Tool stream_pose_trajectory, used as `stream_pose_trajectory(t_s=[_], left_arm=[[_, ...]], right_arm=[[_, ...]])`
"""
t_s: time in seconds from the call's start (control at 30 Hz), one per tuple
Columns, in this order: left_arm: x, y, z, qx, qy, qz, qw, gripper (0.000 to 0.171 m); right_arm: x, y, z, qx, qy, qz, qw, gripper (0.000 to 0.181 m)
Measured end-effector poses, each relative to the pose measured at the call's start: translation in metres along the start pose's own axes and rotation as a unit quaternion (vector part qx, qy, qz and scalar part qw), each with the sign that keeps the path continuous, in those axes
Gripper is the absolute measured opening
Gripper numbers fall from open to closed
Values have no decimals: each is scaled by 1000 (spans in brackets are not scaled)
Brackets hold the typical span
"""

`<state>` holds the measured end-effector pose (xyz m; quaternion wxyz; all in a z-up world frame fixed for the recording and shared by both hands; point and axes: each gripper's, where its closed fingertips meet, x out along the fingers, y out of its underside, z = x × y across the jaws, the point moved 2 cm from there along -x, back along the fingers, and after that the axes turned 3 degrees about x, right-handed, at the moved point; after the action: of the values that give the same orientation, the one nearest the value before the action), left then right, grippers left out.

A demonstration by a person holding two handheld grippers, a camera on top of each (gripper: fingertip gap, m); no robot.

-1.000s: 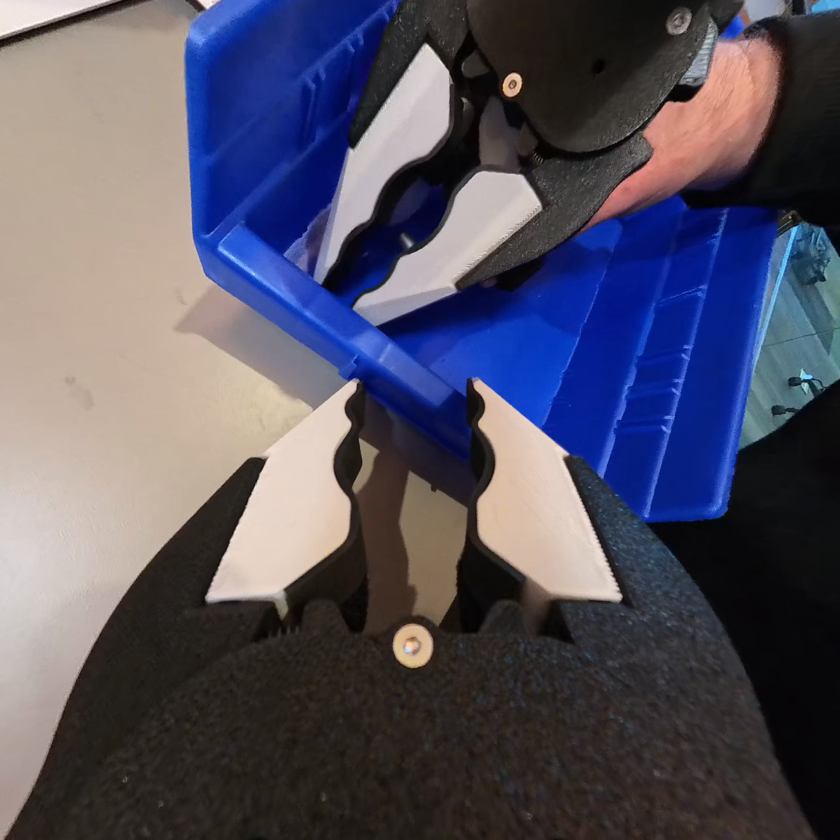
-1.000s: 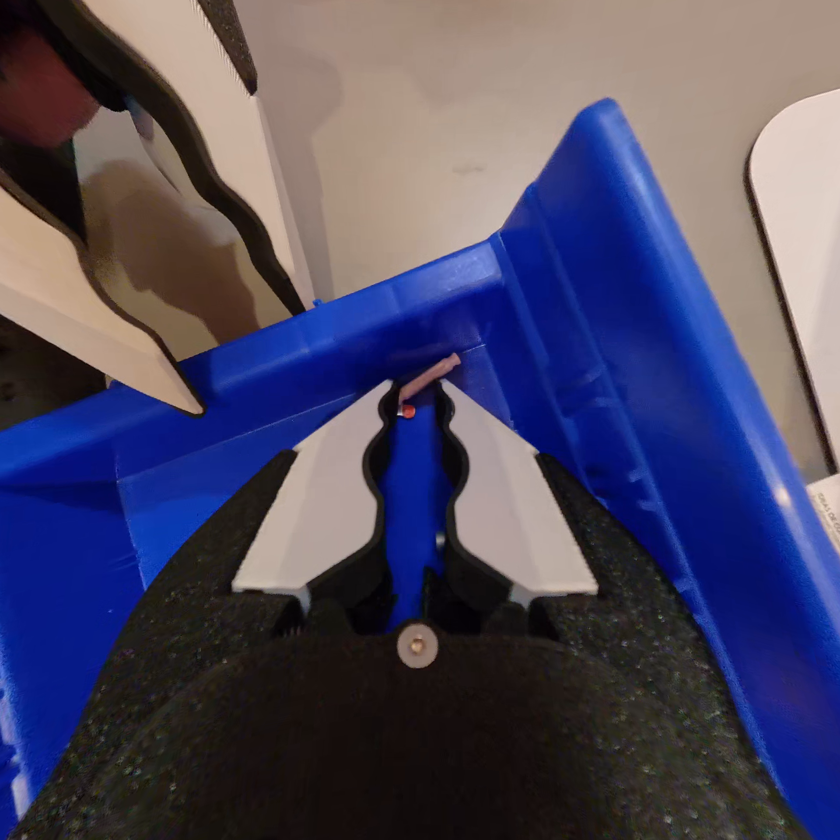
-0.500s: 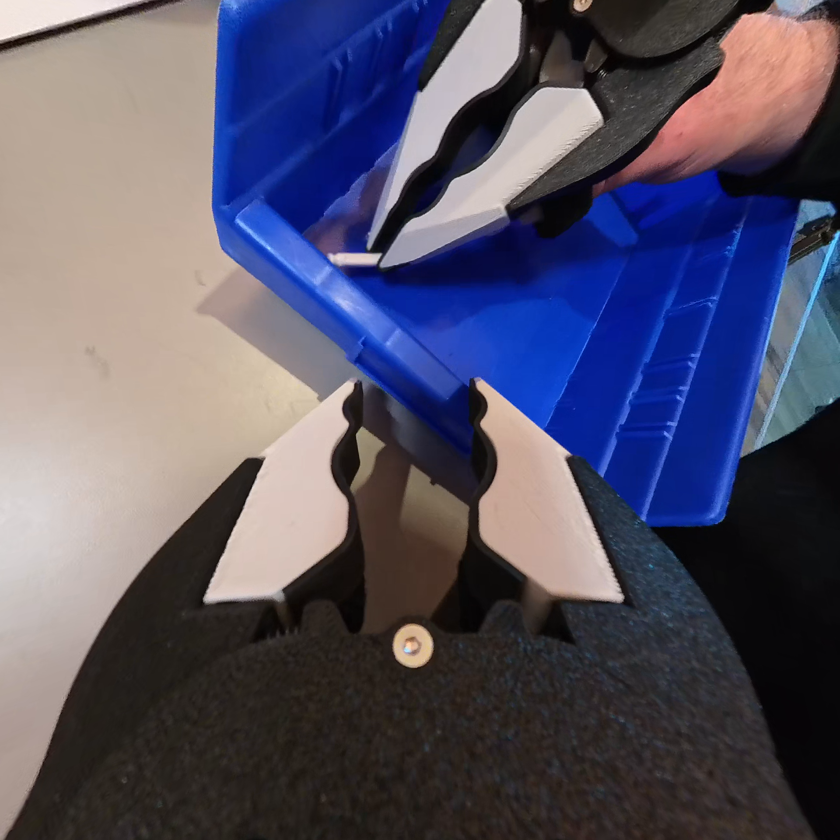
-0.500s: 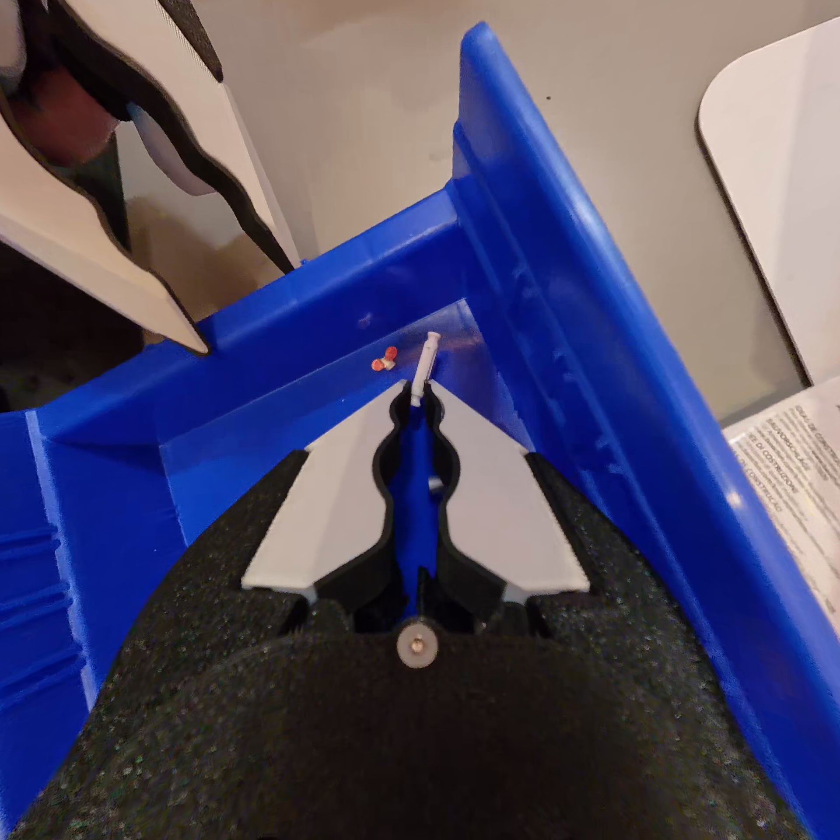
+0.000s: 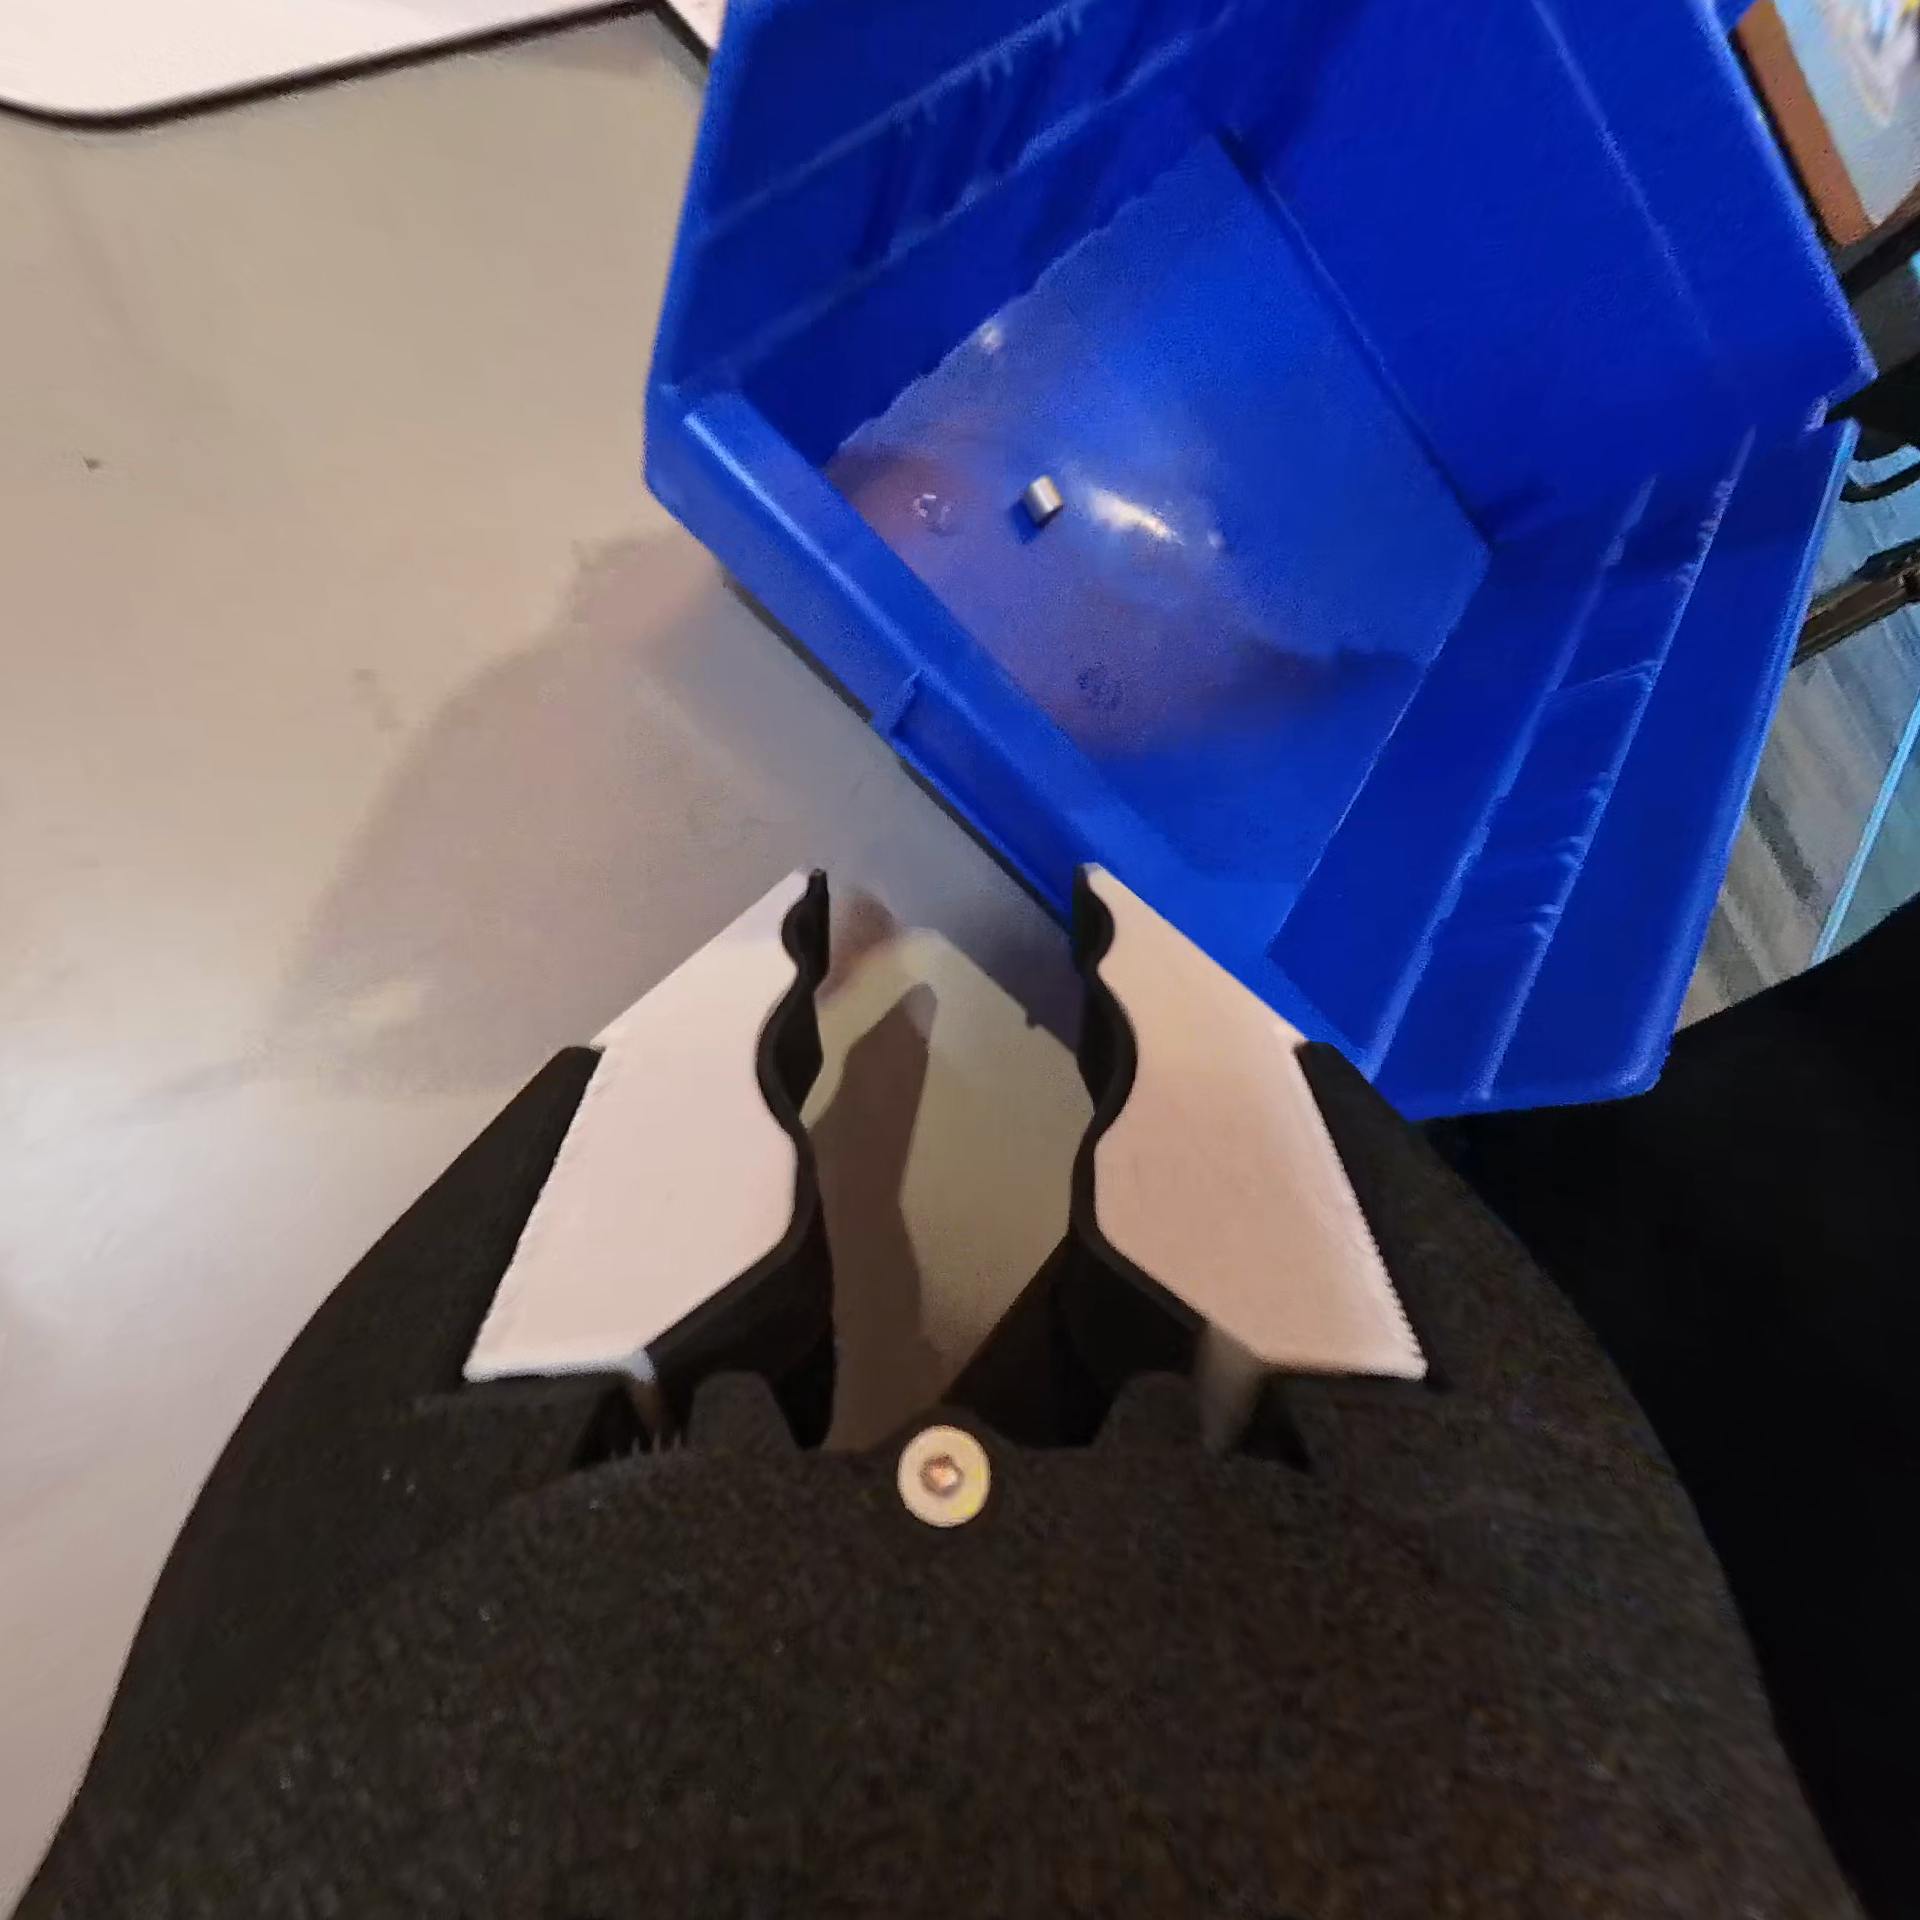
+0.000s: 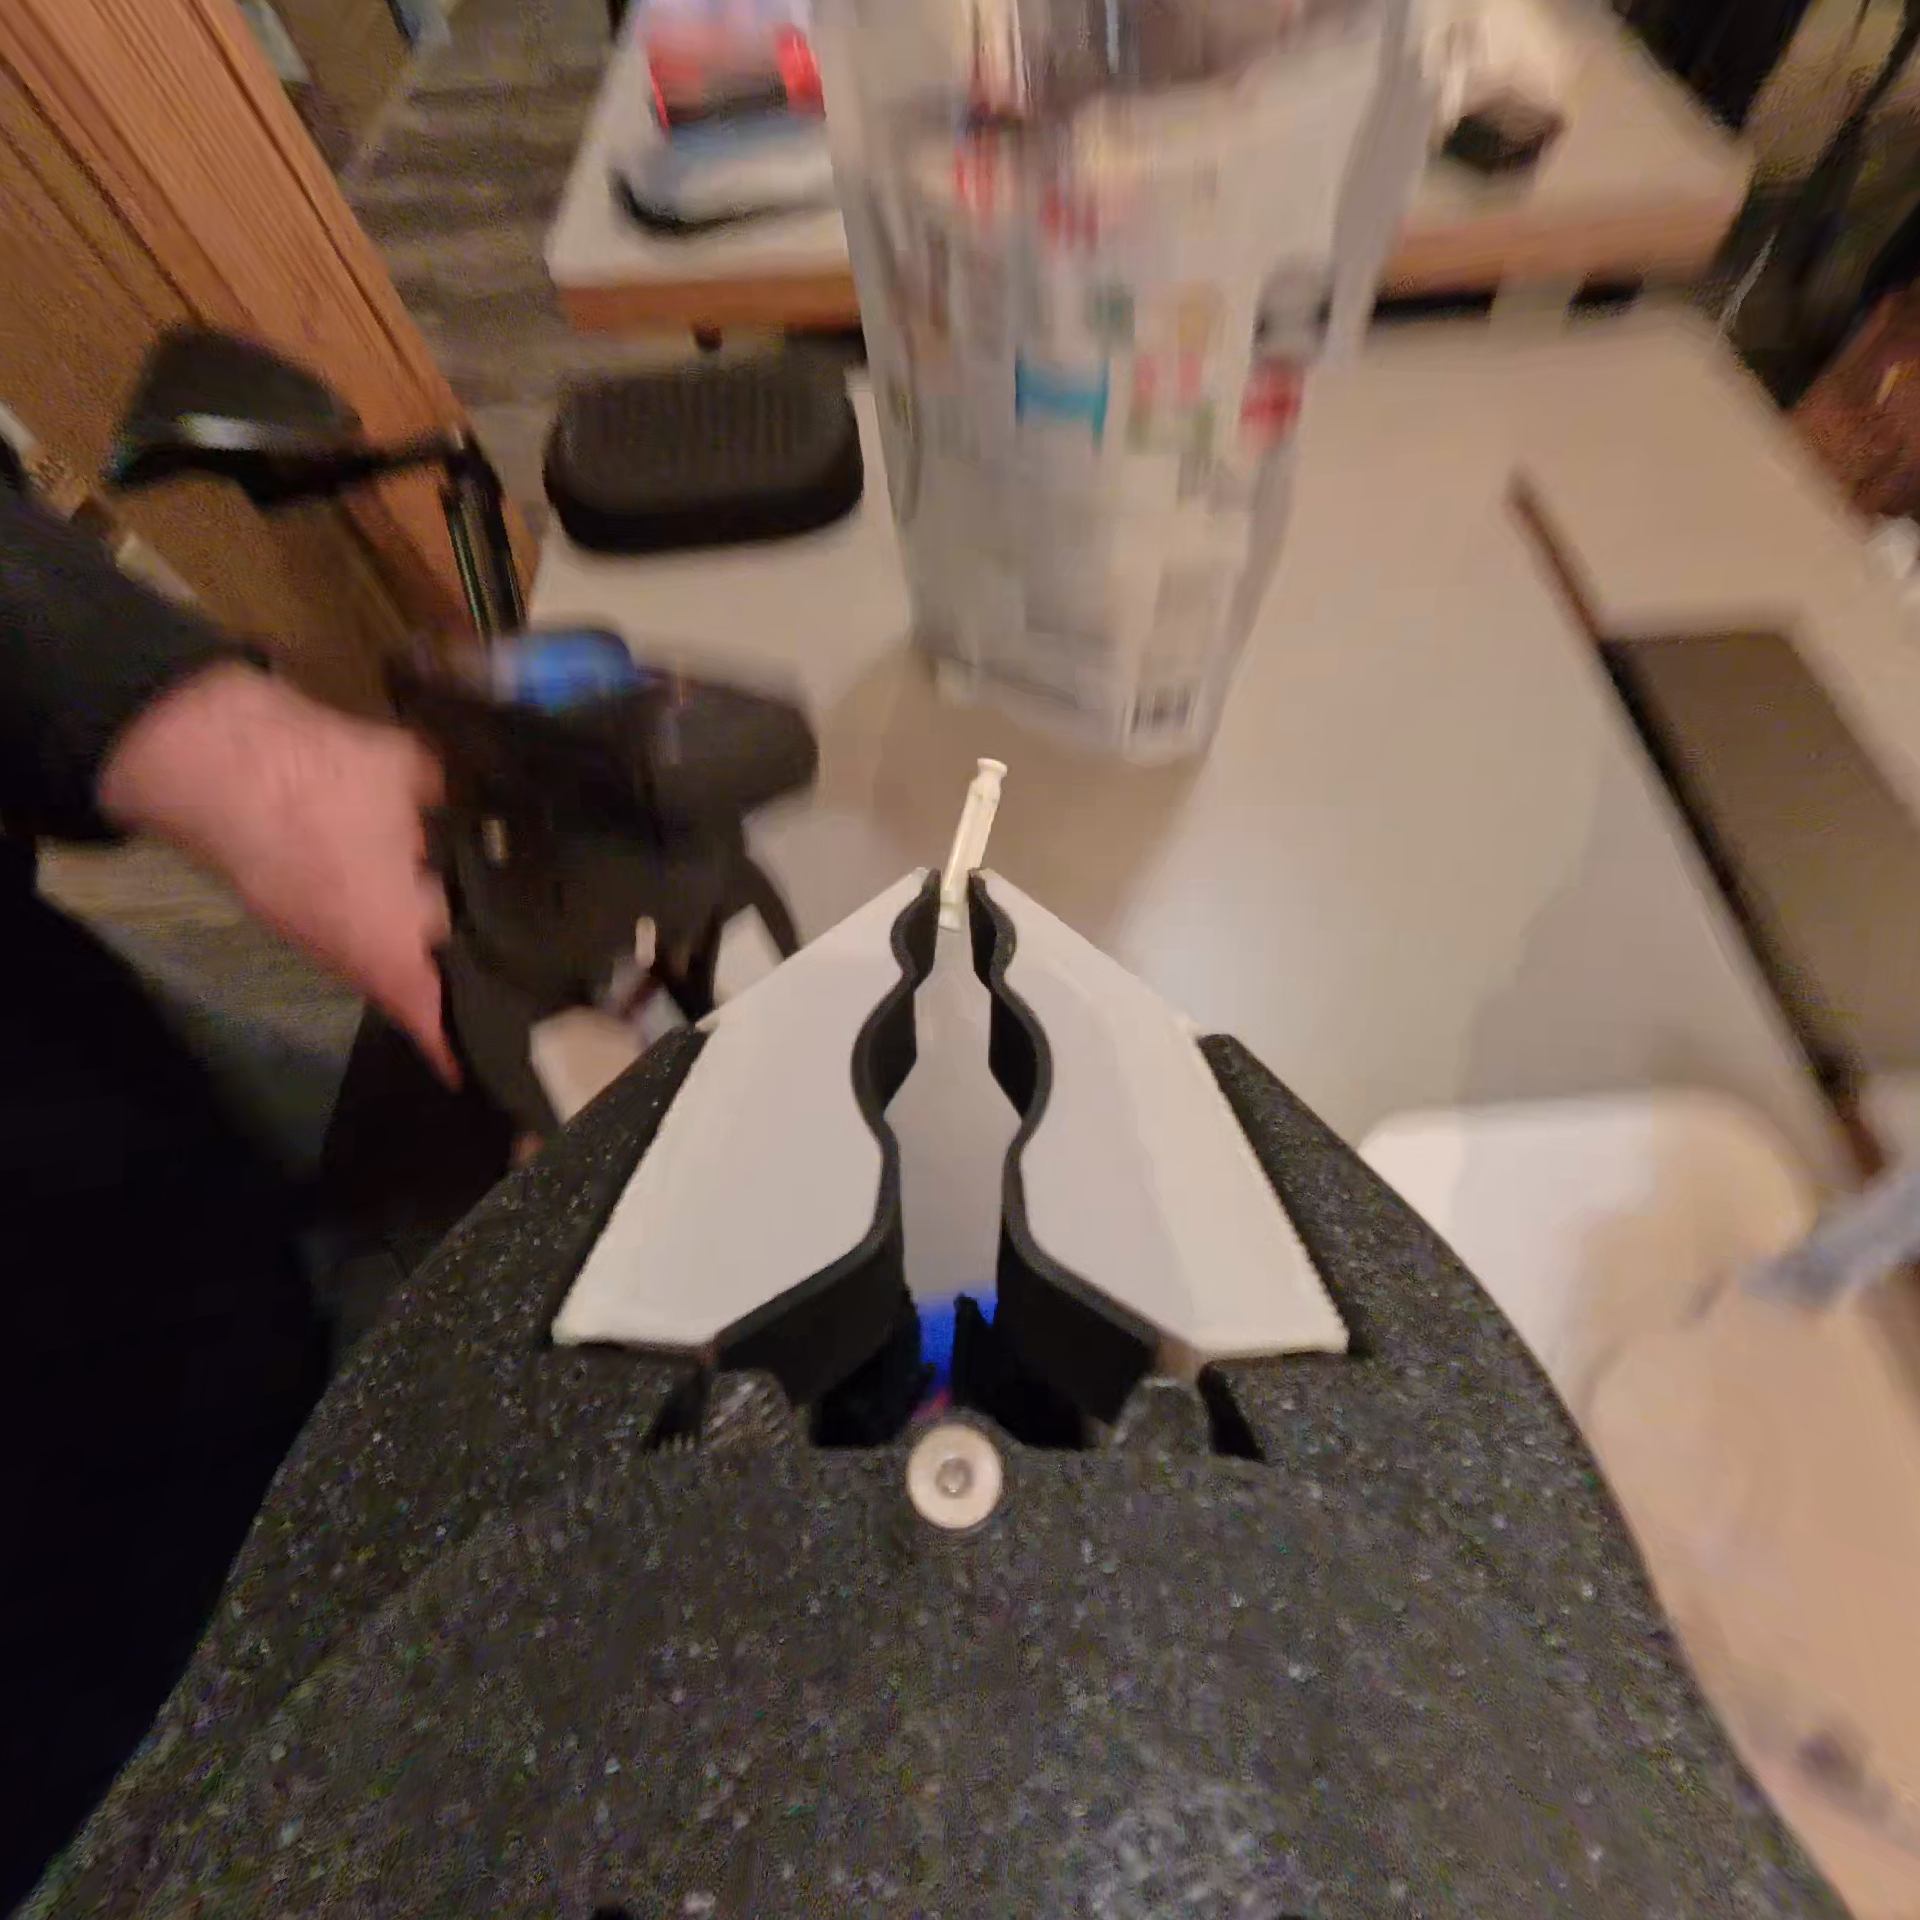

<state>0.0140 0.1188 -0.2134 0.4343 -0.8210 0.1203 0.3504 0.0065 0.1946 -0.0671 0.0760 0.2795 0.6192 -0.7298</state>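
My right gripper [image 6: 948, 883] is shut on a thin white plastic pin [image 6: 977, 810] that sticks out past its tips, held up in the air. My left gripper [image 5: 948, 894] is open and empty, its tips just short of the low front lip of a blue plastic bin [image 5: 1538, 727] on the grey table [image 5: 260, 675]. Inside the bin lie a small grey metal cylinder [image 5: 1041, 497] and a tiny pale ring-like part [image 5: 932, 509]. The left gripper and the hand [image 6: 281, 800] holding it show blurred at the left of the right wrist view.
A white board edge [image 5: 260, 62] lies at the far left of the table. The right wrist view shows a blurred clear plastic bag [image 6: 1091, 395] with colourful contents, a dark strip [image 6: 1766, 790], a white board [image 6: 1558, 1205], brown paper [image 6: 1787, 1455], a wooden cabinet [image 6: 208, 312] and a farther table [image 6: 1455, 208]. Tip to tip, the grippers are about 15 cm apart.
My right gripper has lifted out of the blue bin with the white pin and swung up to face the room. The bin interior is now uncovered. My left gripper stayed open by the bin's lip.
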Motion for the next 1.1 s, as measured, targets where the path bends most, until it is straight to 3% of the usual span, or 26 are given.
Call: stream_pose_trajectory(t_s=[0.1,0.2,0.33,0.4,0.47,0.57,0.7,0.8,0.93,1.1], left_arm=[[-9,1,7,-15,-10,-17,1000,45],[-22,3,12,-20,-21,-32,999,45],[-42,12,20,-35,-35,-45,998,46],[-50,18,22,-42,-40,-51,997,46],[-55,23,22,-49,-41,-54,997,46],[-56,28,19,-51,-38,-50,997,46],[-44,28,7,-29,-29,-33,999,47],[-28,23,-3,-32,-14,-29,999,48],[-8,14,-16,-35,-8,-26,999,49],[1,10,-32,-32,-10,-25,999,49]], right_arm=[[43,-96,-2,-68,-3,-37,997,3],[95,-158,-10,-102,-1,-48,994,4],[157,-164,-40,-102,40,24,994,23],[147,-162,-35,-86,24,15,996,33],[109,-154,-24,-62,11,-16,998,34],[36,-94,-17,-15,3,-7,1000,34],[-33,63,-23,116,29,104,987,32],[-47,153,-18,138,58,169,974,29],[-31,198,-17,146,70,195,967,27],[-19,223,-23,109,73,235,963,23]])
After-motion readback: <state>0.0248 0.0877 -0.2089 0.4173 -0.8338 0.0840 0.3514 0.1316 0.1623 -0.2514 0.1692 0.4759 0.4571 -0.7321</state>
